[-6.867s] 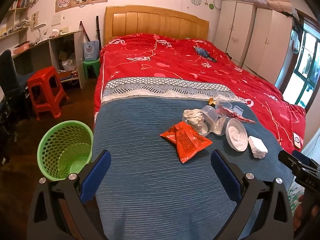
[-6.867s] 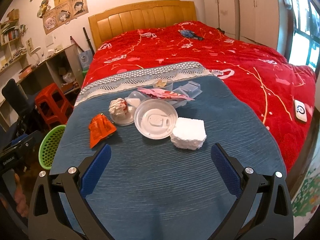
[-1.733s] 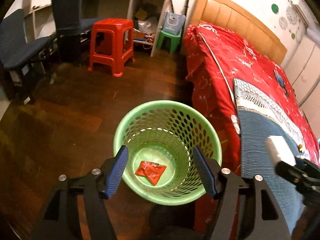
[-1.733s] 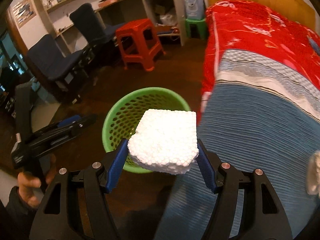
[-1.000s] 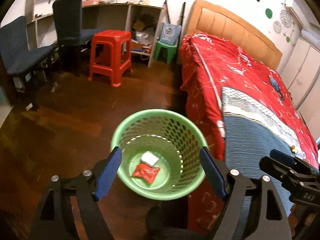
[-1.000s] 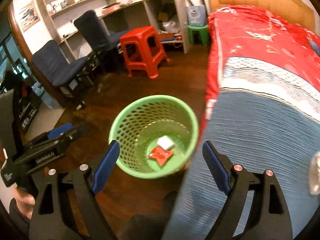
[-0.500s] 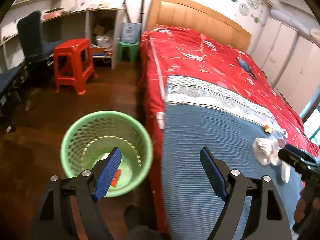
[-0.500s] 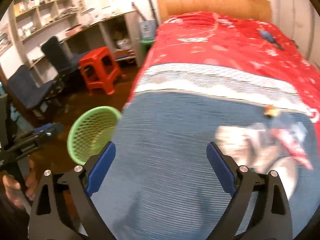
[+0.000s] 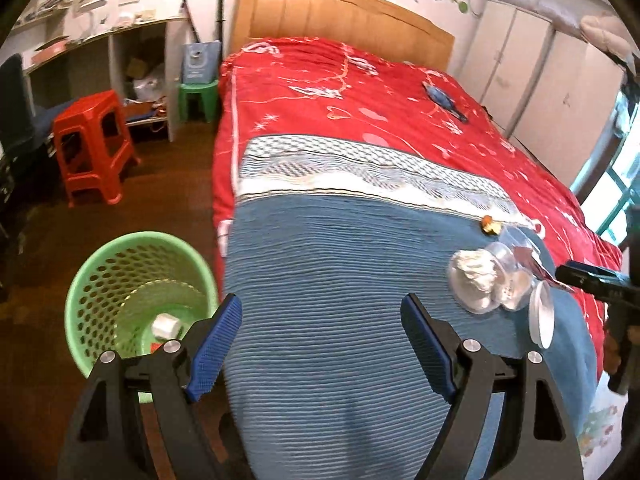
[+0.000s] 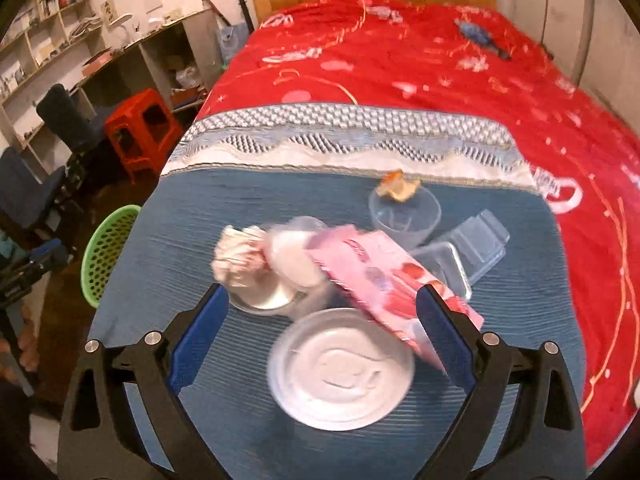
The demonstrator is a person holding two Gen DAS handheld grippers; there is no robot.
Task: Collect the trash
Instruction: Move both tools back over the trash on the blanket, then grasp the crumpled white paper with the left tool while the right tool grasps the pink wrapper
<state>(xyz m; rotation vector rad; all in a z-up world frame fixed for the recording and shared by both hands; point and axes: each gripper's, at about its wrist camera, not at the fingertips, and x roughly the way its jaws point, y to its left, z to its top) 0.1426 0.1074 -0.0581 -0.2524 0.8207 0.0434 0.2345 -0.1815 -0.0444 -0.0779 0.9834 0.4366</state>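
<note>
A green mesh trash basket [image 9: 120, 276] stands on the floor left of the bed and holds a white foam block [image 9: 165, 326] and a red wrapper. It also shows in the right wrist view [image 10: 108, 248]. My left gripper [image 9: 320, 344] is open and empty over the blue blanket. My right gripper [image 10: 320, 336] is open and empty, just above a white plastic lid [image 10: 340, 368]. Behind the lid lie a pink snack wrapper [image 10: 384, 280], a crumpled tissue [image 10: 240, 256] in a clear cup, a clear bowl [image 10: 404, 212] and a clear tray [image 10: 472, 248]. The same pile shows at right in the left wrist view [image 9: 480, 276].
The bed has a blue blanket [image 9: 340, 272] over a red quilt [image 9: 360, 100]. A red stool [image 9: 92, 144], a green stool [image 9: 198, 100], desk shelves and dark chairs [image 10: 64, 120] stand on the wooden floor at left. Wardrobes [image 9: 532, 80] line the right wall.
The foam block dropped from my right gripper into the basket. Both grippers have swung right from the basket back over the bed; the right one now hovers close over the trash pile.
</note>
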